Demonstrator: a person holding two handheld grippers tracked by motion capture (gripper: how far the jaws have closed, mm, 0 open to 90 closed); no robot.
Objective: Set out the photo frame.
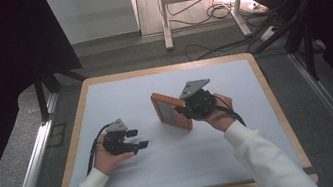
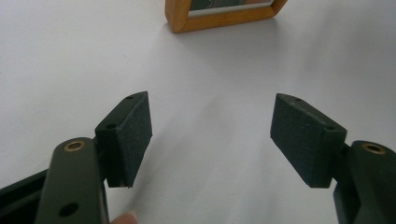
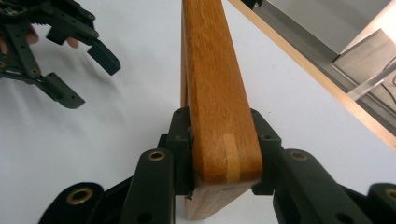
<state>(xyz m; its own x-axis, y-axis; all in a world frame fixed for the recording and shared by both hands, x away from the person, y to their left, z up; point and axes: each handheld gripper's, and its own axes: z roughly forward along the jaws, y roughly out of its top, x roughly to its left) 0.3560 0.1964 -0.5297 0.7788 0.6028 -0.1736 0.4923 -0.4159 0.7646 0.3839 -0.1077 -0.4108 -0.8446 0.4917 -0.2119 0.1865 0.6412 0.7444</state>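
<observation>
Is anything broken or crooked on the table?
Nothing looks broken or spilled. The wooden picture frame stands on edge, turned at a slant to the table's sides, because the right gripper clamps its edge. The left gripper is open, apart from it.

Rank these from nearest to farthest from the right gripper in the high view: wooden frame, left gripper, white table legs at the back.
1. Wooden frame: clamped in the right gripper.
2. Left gripper: open, toward the table's left.
3. White table legs: on the floor beyond the table.
</observation>
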